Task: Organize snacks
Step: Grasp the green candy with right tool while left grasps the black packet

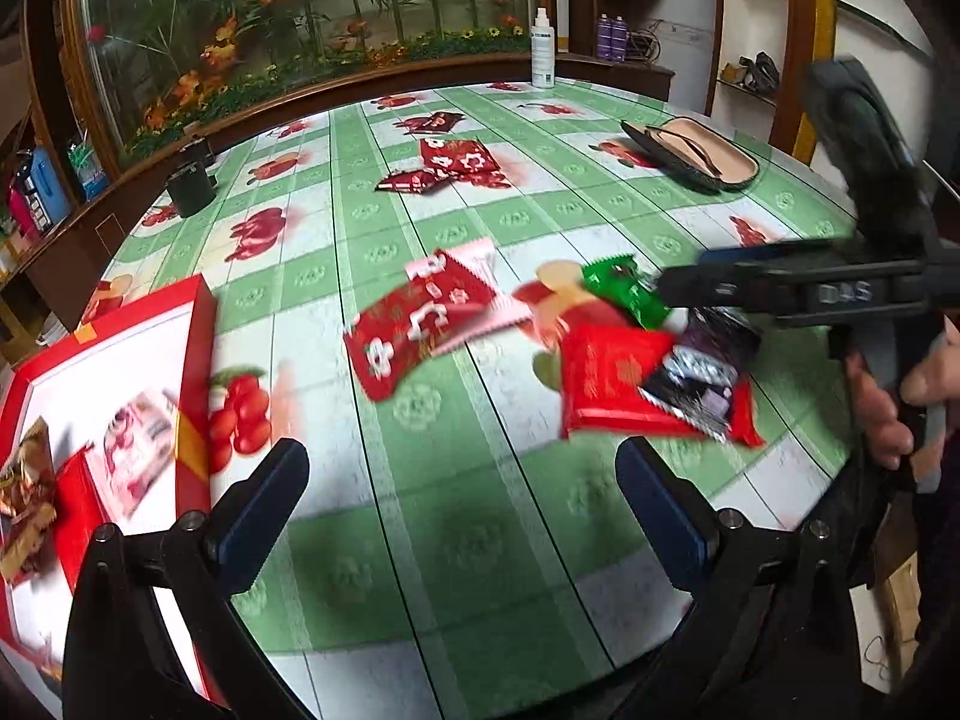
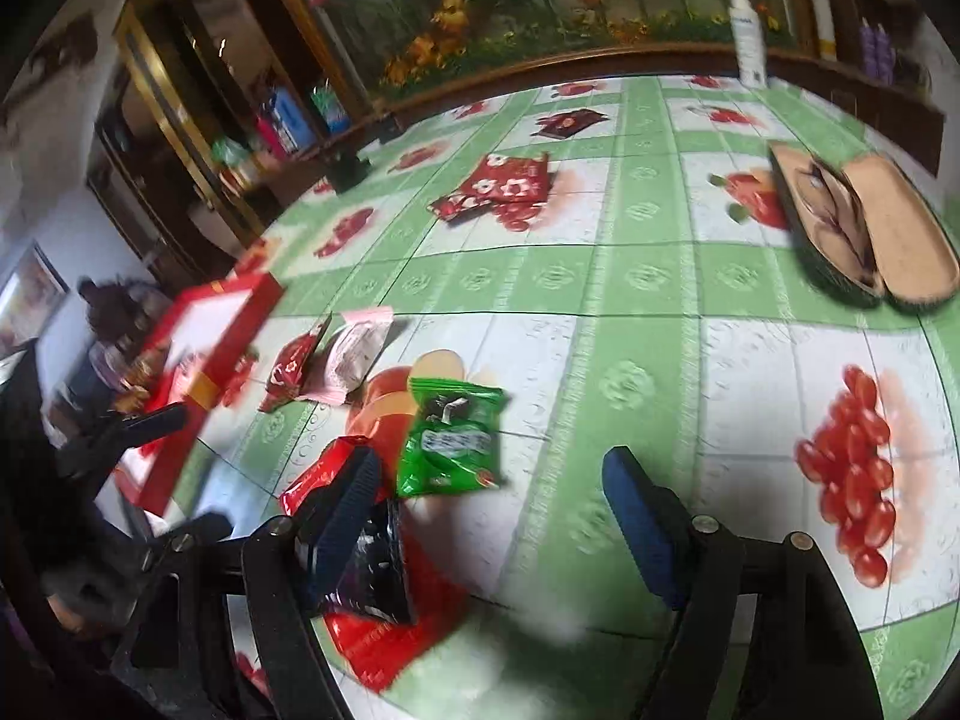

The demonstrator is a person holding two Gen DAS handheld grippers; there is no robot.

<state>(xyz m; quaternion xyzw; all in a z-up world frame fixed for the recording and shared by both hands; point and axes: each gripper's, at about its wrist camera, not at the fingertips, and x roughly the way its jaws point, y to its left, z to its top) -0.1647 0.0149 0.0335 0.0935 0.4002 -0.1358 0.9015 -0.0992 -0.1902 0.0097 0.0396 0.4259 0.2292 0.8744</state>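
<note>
Several snack packets lie on the green checked tablecloth [image 1: 456, 516]. In the left wrist view a red packet [image 1: 414, 324] lies over a pink one, with a green packet [image 1: 624, 288], a larger red packet [image 1: 618, 384] and a dark packet [image 1: 696, 378] to its right. My left gripper [image 1: 462, 480] is open and empty above the cloth. A red box [image 1: 198, 396] with white lining holds a few snacks at the left. My right gripper [image 2: 492, 492] is open just right of the dark packet [image 2: 372, 570]; the green packet [image 2: 450, 438] lies ahead of it.
More red packets [image 1: 456, 165] lie farther back. An open glasses case [image 1: 690, 156] sits at the right, a white bottle [image 1: 543, 48] and a dark round jar [image 1: 191, 186] near the back edge. A framed flower picture stands behind the table.
</note>
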